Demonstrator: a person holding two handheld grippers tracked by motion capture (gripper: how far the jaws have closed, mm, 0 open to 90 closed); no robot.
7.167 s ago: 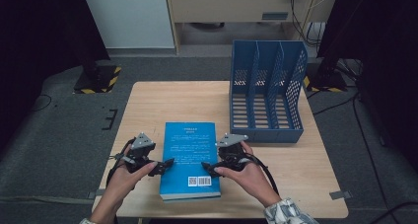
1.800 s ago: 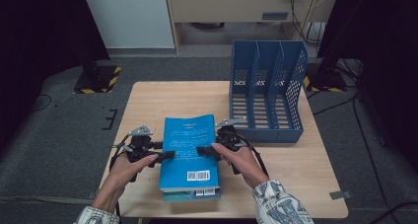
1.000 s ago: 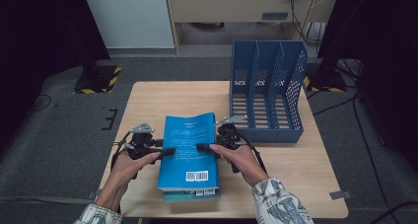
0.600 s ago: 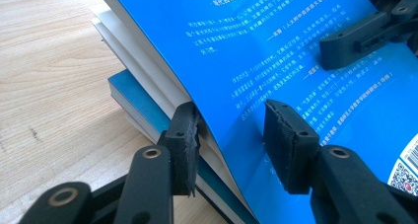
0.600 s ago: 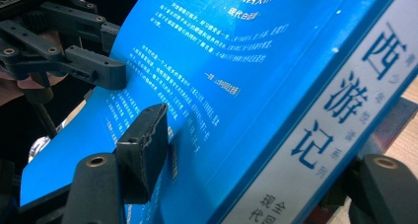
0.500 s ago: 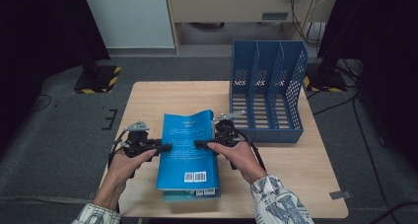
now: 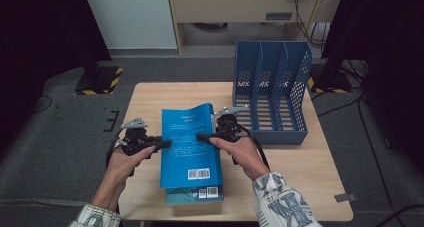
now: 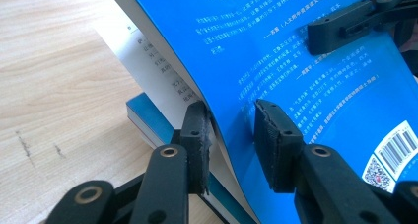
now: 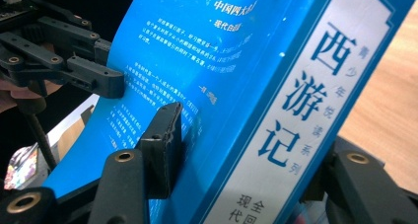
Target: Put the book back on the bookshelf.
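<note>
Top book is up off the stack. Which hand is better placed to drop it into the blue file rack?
Right, probably. The right gripper clamps the book at its spine, beside the file rack. The left gripper pinches only the bending cover on the far side.

Both forearms come in from the bottom, patterned sleeves pushed up at the wrists. The left black two-jaw claw (image 7: 159, 143) points inward at the right black two-jaw claw (image 7: 205, 136), the two facing each other. Jaws on both have just been closing, each pair now clamped on something between them.
</note>
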